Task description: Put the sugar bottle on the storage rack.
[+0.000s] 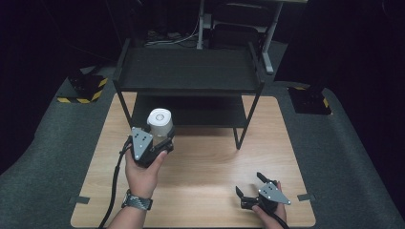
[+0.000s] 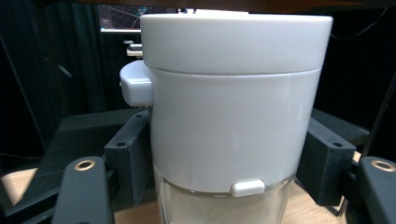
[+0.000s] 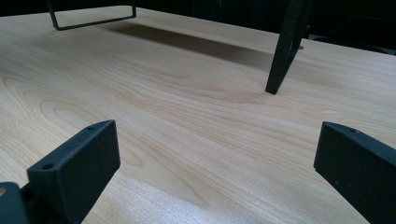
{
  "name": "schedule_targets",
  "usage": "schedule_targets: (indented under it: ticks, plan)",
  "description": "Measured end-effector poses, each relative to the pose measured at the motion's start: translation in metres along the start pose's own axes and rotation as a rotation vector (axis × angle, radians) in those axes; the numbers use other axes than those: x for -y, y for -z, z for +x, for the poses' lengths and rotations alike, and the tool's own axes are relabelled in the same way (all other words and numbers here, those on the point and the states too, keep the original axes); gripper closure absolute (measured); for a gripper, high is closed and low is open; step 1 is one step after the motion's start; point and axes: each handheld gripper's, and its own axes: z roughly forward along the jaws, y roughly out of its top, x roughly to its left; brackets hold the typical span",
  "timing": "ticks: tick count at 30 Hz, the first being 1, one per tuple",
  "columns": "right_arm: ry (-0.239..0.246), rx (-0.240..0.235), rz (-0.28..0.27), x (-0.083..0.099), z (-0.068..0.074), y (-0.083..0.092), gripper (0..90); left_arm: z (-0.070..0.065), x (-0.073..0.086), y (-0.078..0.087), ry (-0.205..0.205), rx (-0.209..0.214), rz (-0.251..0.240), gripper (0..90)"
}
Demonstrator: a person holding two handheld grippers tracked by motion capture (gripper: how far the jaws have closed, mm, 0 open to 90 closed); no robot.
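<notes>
A white-lidded jar (image 1: 159,122) with a clear glass base is held upright in my left gripper (image 1: 160,136), lifted just in front of the black shelf's lower tier. In the left gripper view the jar (image 2: 231,126) stands between both black jaws, which press on its sides, and a small white tab sticks out at its left. Near the table's front right, my right gripper (image 1: 249,185) rests low over the wood, open. In the right gripper view its jaws stand wide apart over bare table (image 3: 187,126), with my right gripper (image 3: 219,163) holding nothing.
A black two-tier metal shelf (image 1: 188,71) stands at the back of the wooden table (image 1: 200,167); one of its legs (image 3: 285,51) rises ahead of the right gripper. Grey carpet surrounds the table. Yellow-black striped blocks (image 1: 86,90) lie at the back corners.
</notes>
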Motion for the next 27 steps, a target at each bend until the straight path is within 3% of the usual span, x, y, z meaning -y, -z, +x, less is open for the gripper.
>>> schedule_targets:
  ticks: [12, 27]
  plan:
    - [-0.009, -0.008, -0.01, 0.001, -0.002, 0.001, 0.2, -0.009, -0.013, -0.041, -0.008, 0.001, 0.025, 30.1]
    - [-0.019, -0.015, -0.02, 0.003, -0.004, 0.002, 0.3, -0.008, -0.014, -0.081, -0.01, -0.059, 0.009, 30.1]
